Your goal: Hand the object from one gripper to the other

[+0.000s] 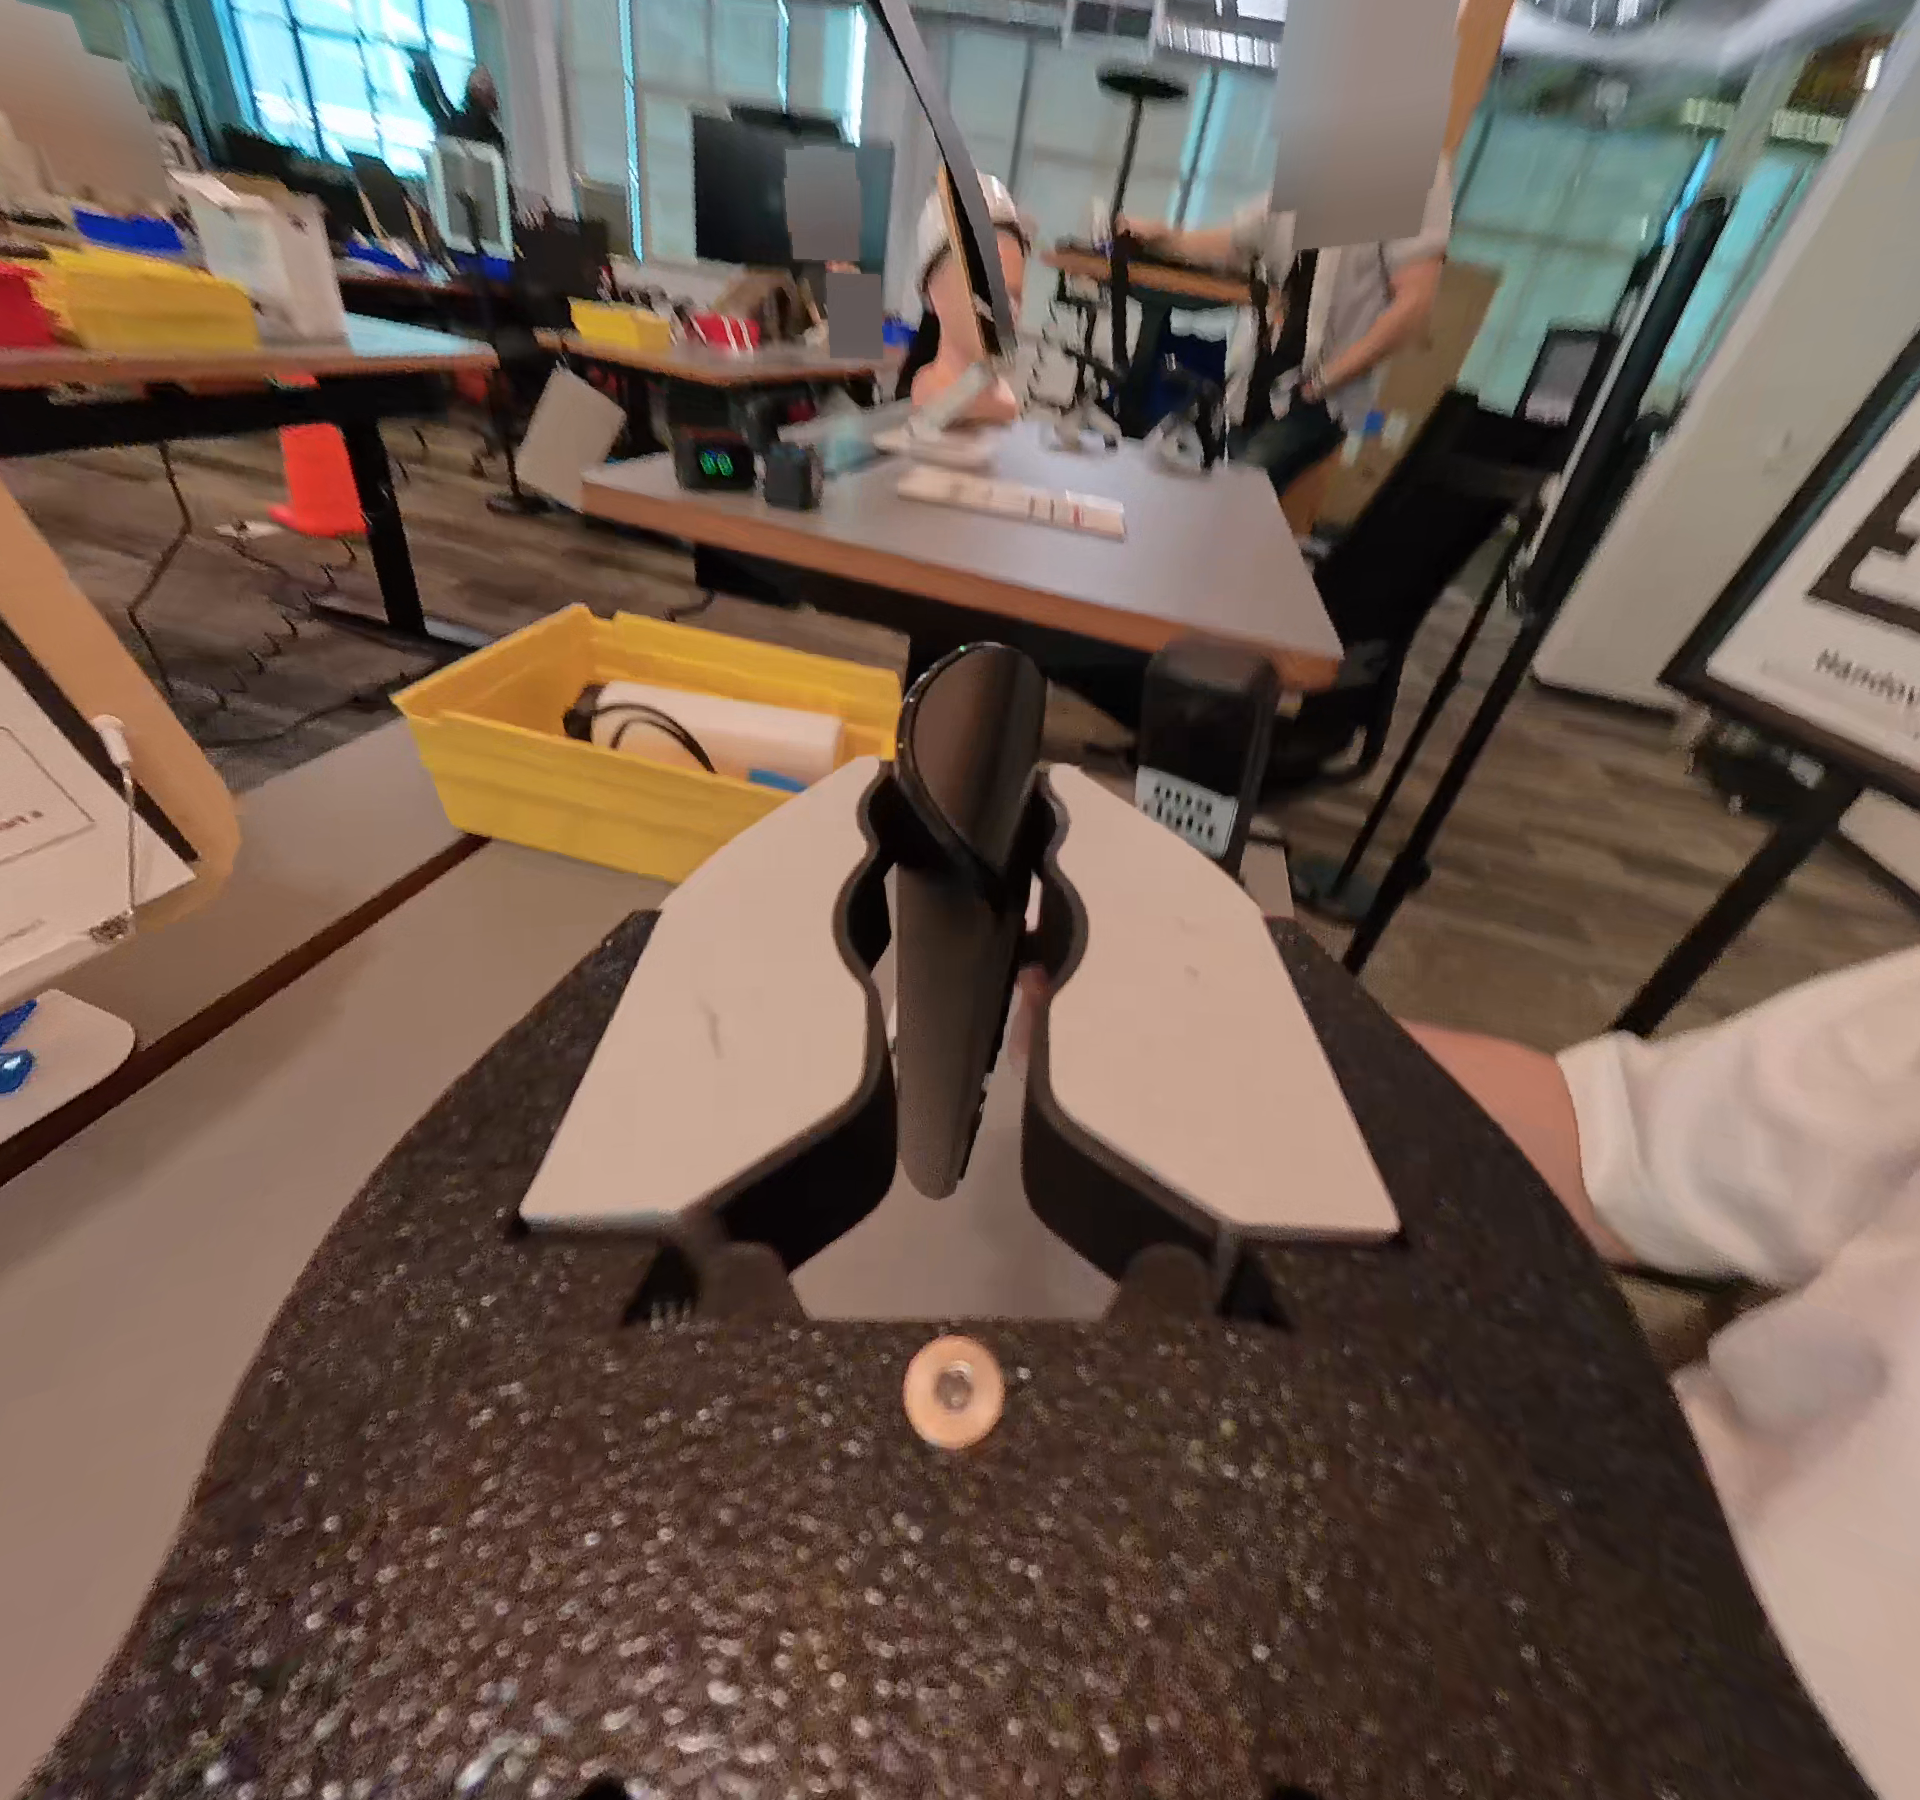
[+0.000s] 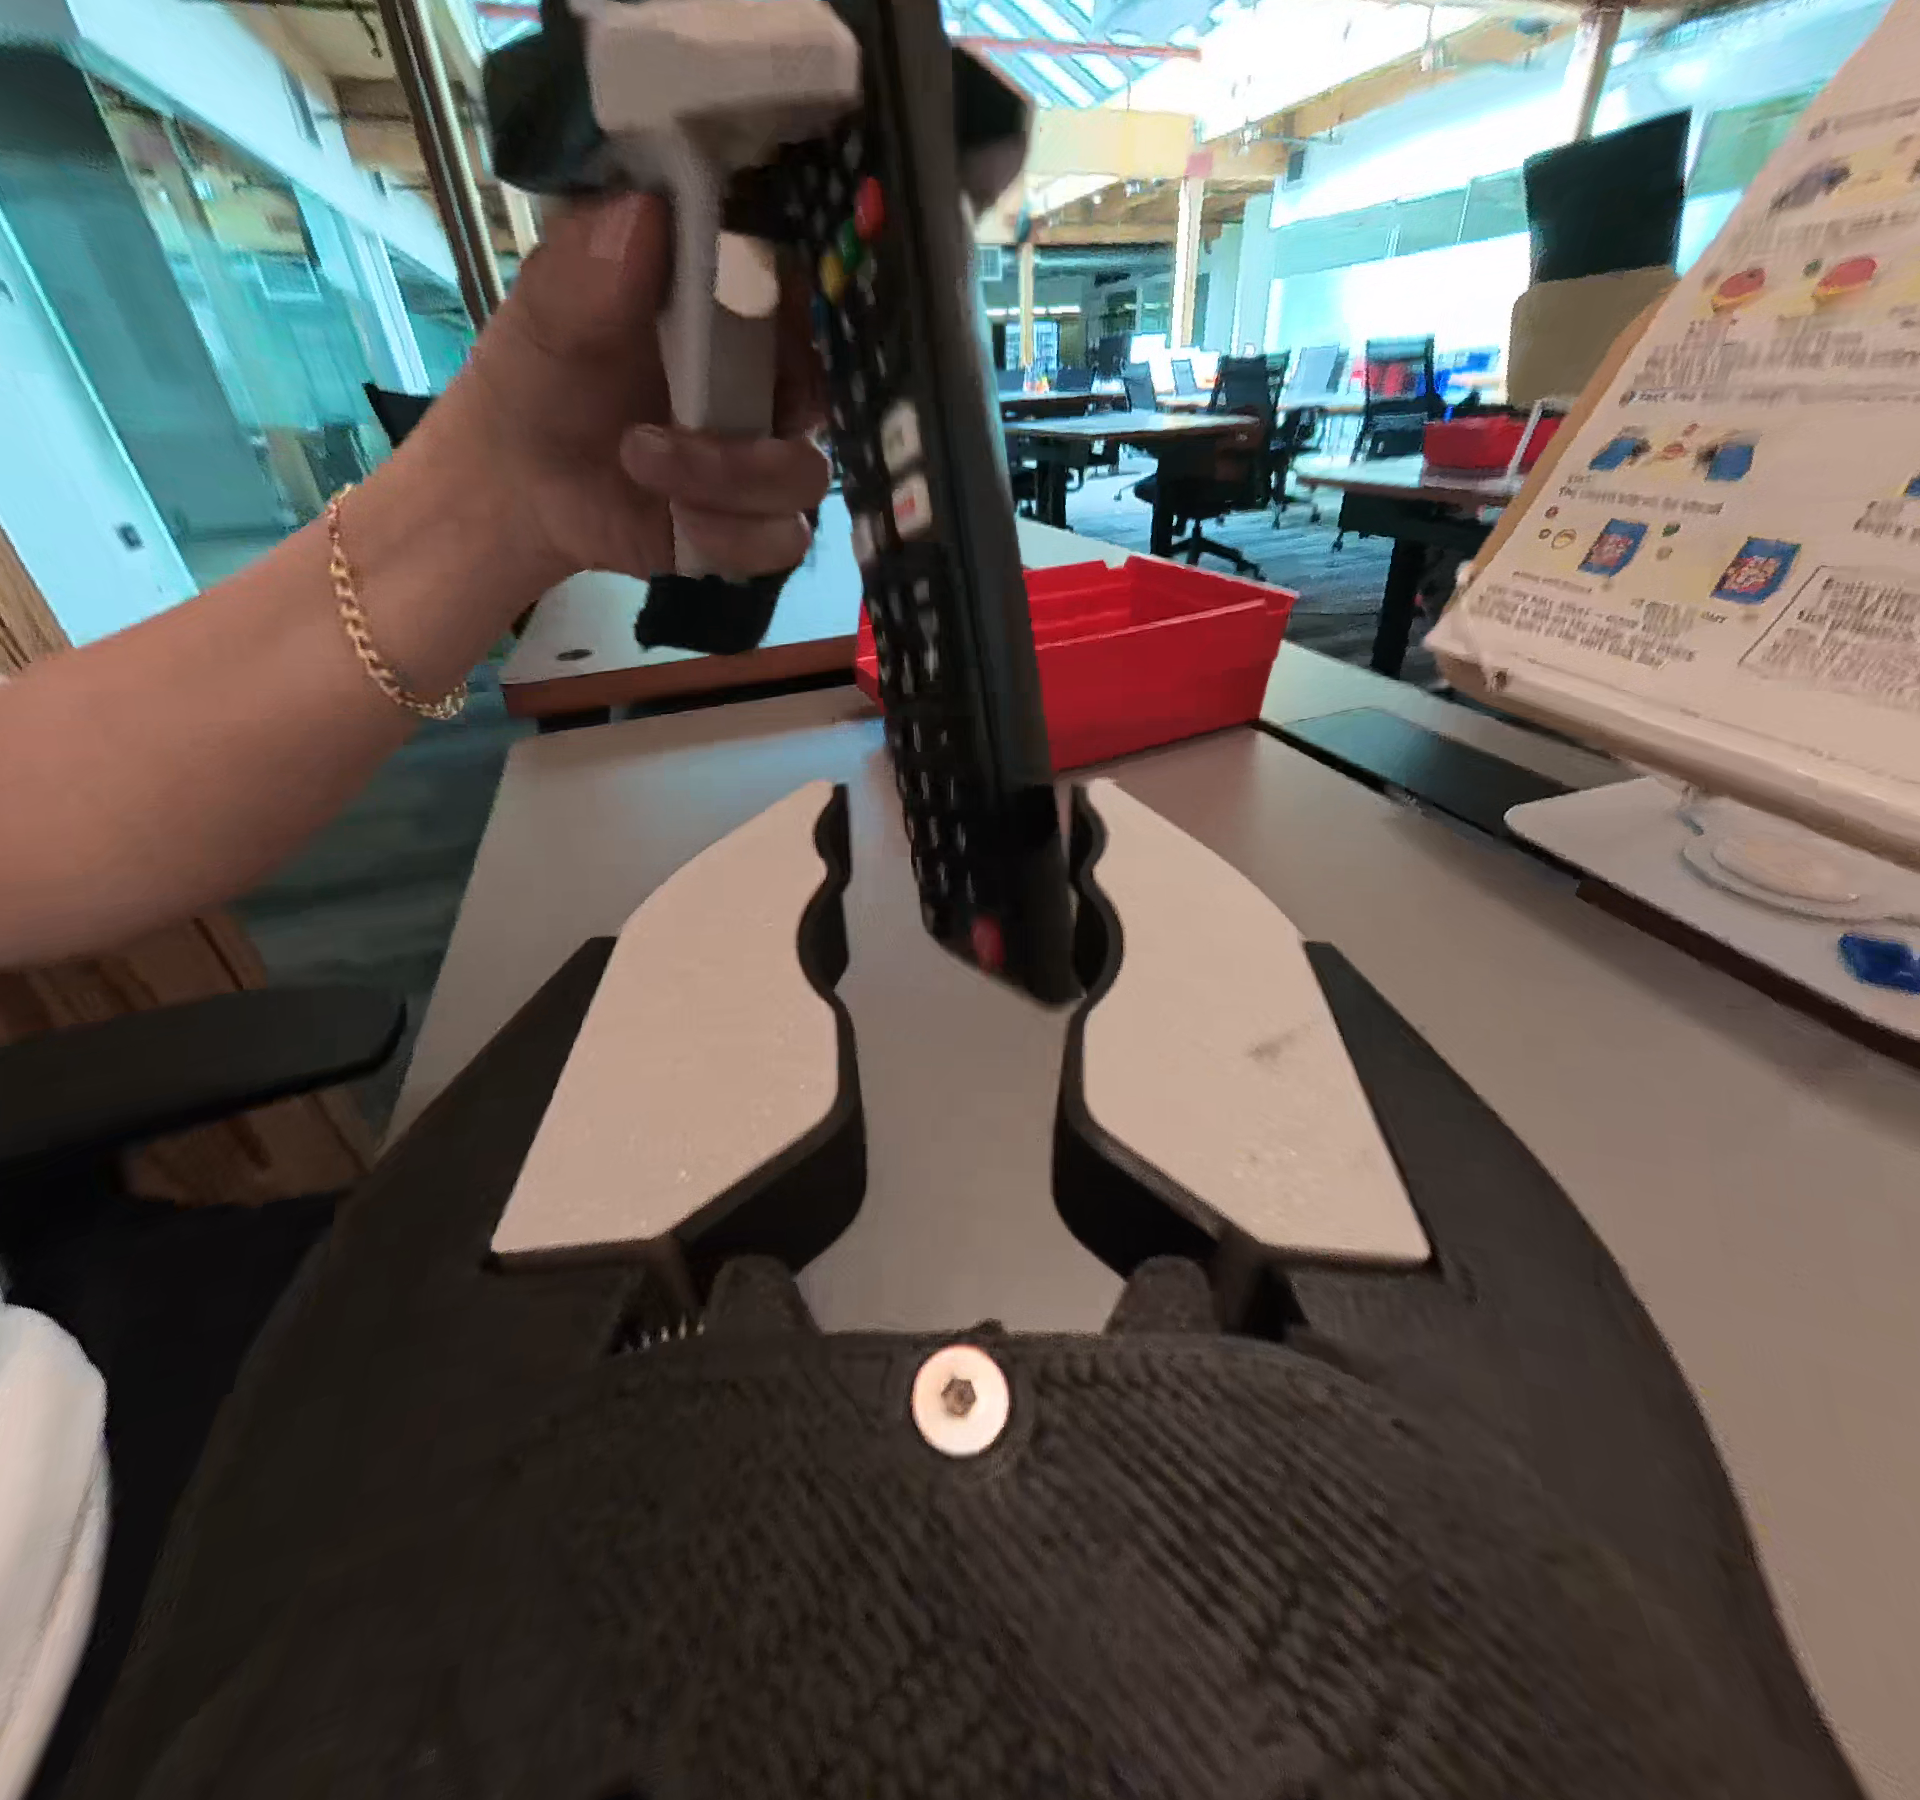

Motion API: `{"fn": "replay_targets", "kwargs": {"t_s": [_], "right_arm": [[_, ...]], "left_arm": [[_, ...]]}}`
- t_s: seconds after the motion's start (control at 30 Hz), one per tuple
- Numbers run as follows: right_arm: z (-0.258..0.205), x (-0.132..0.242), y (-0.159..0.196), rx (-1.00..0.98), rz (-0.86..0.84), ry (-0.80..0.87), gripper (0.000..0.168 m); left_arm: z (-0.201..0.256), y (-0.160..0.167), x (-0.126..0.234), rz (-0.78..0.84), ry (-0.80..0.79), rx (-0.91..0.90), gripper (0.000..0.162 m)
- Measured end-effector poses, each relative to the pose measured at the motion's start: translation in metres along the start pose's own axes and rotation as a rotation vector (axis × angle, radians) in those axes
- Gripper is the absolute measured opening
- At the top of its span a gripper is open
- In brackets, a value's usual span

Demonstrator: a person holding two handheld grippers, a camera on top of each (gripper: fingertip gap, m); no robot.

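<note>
A long black remote control stands upright between the fingers of my left gripper, which is shut on it. In the right wrist view the same remote hangs buttons-left from the left gripper, held high by a hand wearing a gold bracelet. The remote's lower end sits between the fingers of my right gripper. Its jaws are open: the remote lies against the right finger, with a gap to the left finger. Both are above the grey table.
A yellow bin with a white device stands ahead in the left wrist view, next to a black object with a perforated metal end. A red bin and a tilted instruction board stand at the table's far right. A white sleeve shows at right. There is about 11 cm between the tips of the two grippers.
</note>
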State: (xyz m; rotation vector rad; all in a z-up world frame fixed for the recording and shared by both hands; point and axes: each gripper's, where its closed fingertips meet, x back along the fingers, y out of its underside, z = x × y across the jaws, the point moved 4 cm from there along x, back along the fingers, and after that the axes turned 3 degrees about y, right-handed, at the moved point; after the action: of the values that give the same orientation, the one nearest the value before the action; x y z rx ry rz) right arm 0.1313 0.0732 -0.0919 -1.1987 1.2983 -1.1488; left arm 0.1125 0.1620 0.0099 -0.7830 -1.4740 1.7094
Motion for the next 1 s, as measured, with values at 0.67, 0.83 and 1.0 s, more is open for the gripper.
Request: {"fn": "replay_targets", "kwargs": {"t_s": [0.67, 0.83, 1.0], "right_arm": [[-0.015, 0.018, -0.022, 0.084, 0.109, -0.17, 0.023], [-0.007, 0.026, -0.017, 0.13, -0.01, -0.12, 0.023], [-0.005, 0.028, -0.007, 0.22, -0.141, -0.084, 0.023]], "left_arm": [[0.013, 0.001, 0.025, 0.166, 0.237, -0.012, 0.033], [0.006, 0.02, 0.034, -0.214, 0.097, -0.249, 0.059], [-0.003, 0.027, 0.039, -0.551, -0.013, -0.455, 0.062]]}}
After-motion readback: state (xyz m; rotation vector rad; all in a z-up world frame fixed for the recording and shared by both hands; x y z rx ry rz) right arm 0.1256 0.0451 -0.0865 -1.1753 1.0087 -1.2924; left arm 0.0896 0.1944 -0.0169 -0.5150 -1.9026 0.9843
